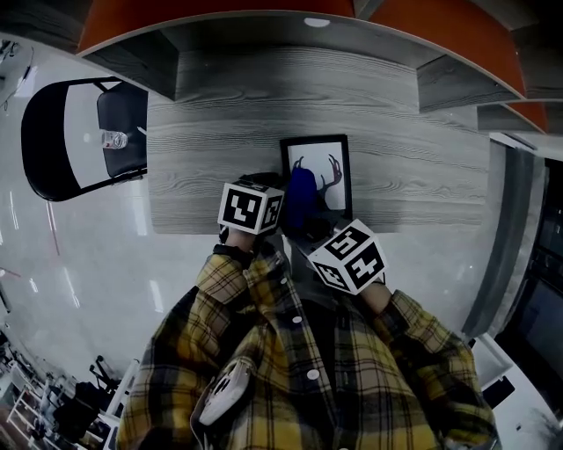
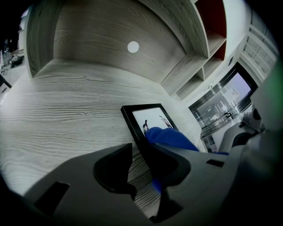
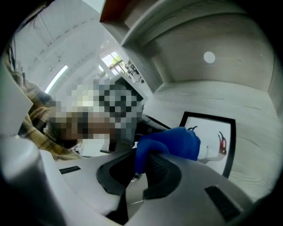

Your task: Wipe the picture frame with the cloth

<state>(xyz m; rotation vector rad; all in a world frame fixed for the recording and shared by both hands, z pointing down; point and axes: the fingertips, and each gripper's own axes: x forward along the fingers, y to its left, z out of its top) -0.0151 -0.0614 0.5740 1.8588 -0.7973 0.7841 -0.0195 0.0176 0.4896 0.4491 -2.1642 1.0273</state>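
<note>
A black picture frame [image 1: 339, 171] with a white print lies flat on the grey wood desk [image 1: 211, 158]. A bunched blue cloth [image 1: 301, 192] rests on its near left part. My right gripper [image 3: 139, 161] is shut on the blue cloth [image 3: 170, 143], which bulges out over the picture frame [image 3: 221, 126]. My left gripper [image 2: 139, 172] is low at the picture frame's [image 2: 132, 117] near left edge. Its jaws stand a little apart with bare wood between them. The frame's edge runs under the right-hand jaw, and the blue cloth [image 2: 170, 137] lies just beyond it. In the head view both marker cubes hide the jaws.
A black chair [image 1: 44, 141] stands left of the desk. The desk's back panel [image 2: 110, 31] and open shelves [image 2: 208, 48] close in the far side and the right. Orange panels [image 1: 220, 16] hang overhead. Bare desk surface lies left of the frame.
</note>
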